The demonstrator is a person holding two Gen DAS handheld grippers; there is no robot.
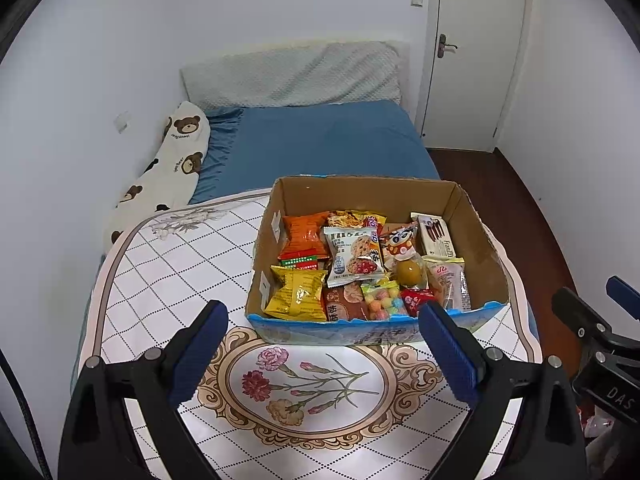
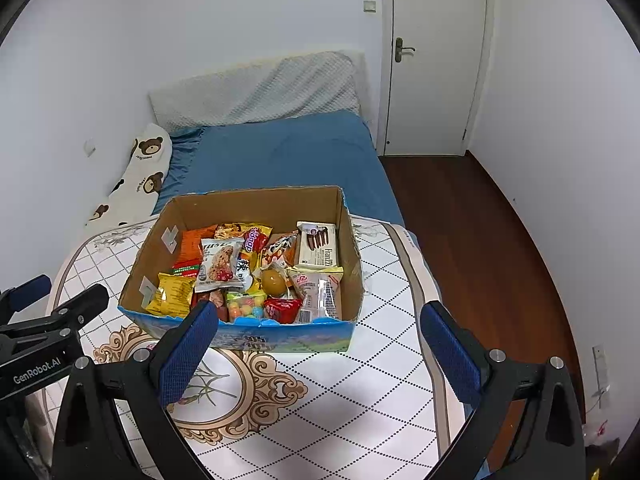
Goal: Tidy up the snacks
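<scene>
An open cardboard box [image 1: 360, 194] with a blue printed front stands on a patterned table [image 1: 168, 264]. It holds several snack packs: an orange bag [image 1: 302, 236], a yellow bag [image 1: 296, 294], a white oat bar pack [image 1: 352, 256] and a Franzzi biscuit pack [image 1: 436, 236]. The box also shows in the right wrist view [image 2: 256, 204]. My left gripper [image 1: 322, 320] is open and empty, hovering before the box's front wall. My right gripper [image 2: 320, 322] is open and empty, in front of the box's right half. The right gripper also shows at the edge of the left wrist view [image 1: 600, 320].
A bed with a blue sheet [image 1: 320, 140] lies behind the table, with a bear-print pillow [image 1: 176, 160] at its left. A white door [image 1: 476, 52] is at the back right. Dark wood floor [image 2: 480, 240] runs along the right of the table.
</scene>
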